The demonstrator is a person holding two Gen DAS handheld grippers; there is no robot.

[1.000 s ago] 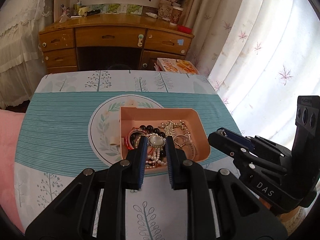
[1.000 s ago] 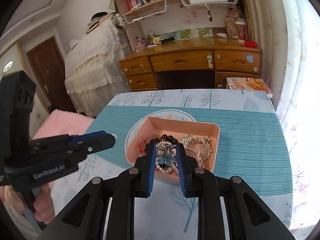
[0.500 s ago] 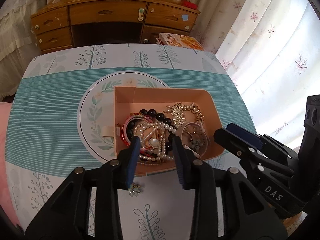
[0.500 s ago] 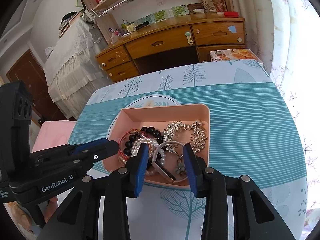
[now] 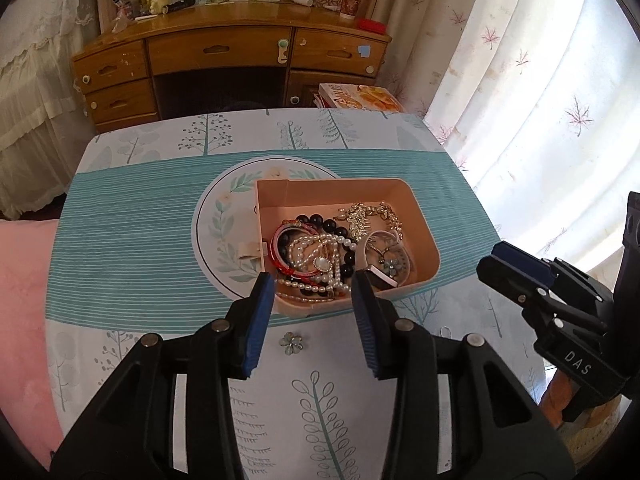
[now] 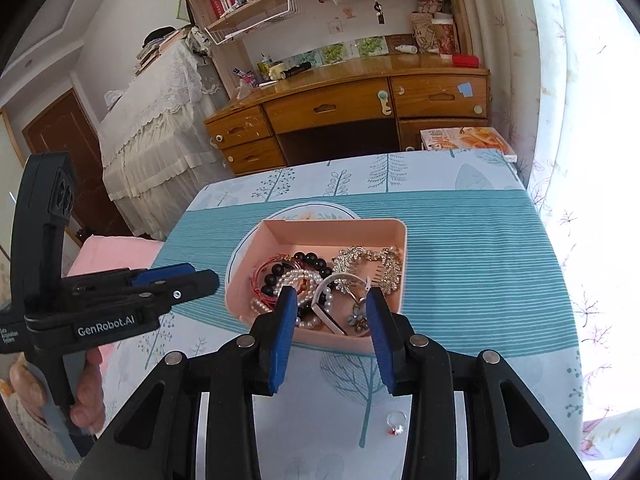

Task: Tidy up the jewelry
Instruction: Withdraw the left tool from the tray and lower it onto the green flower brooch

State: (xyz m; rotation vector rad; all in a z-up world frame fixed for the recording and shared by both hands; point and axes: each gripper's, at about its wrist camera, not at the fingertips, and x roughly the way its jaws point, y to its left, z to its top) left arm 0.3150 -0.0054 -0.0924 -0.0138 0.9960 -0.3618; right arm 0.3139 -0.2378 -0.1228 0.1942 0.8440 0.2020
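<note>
**A:** Left wrist view first. Left gripper (image 5: 313,304) sits low centre with its blue pads spread and nothing between them; its jaws have just been opening. Right past the tips is the pink tray (image 5: 420,216) in the middle of the frame, heaped with jewelry: a pearl necklace (image 5: 316,258), black bead bracelet (image 5: 330,225), red bangle (image 5: 276,254) and a gold rhinestone comb (image 5: 358,220). On the tablecloth (image 5: 128,240) just below the tray's near edge lies a small flower brooch (image 5: 292,342), loose, apart from both pads. The other gripper pokes in from the right edge.

**B:** And the right wrist view?

**A:** Same deal. Right gripper (image 6: 332,320) at lower centre, pads apart and empty, and its jaws have just been opening too. Tray (image 6: 256,252) sits mid-frame, the fingertips in front of its near rim. A little ring (image 6: 396,420) lies on the cloth at the bottom, between the gripper's arms. Left gripper (image 6: 208,280) shows at mid-left with a hand (image 6: 88,396) on its handle; from side-on I can't tell its gap there. Wooden desk (image 6: 352,96) sits at the top.
</note>
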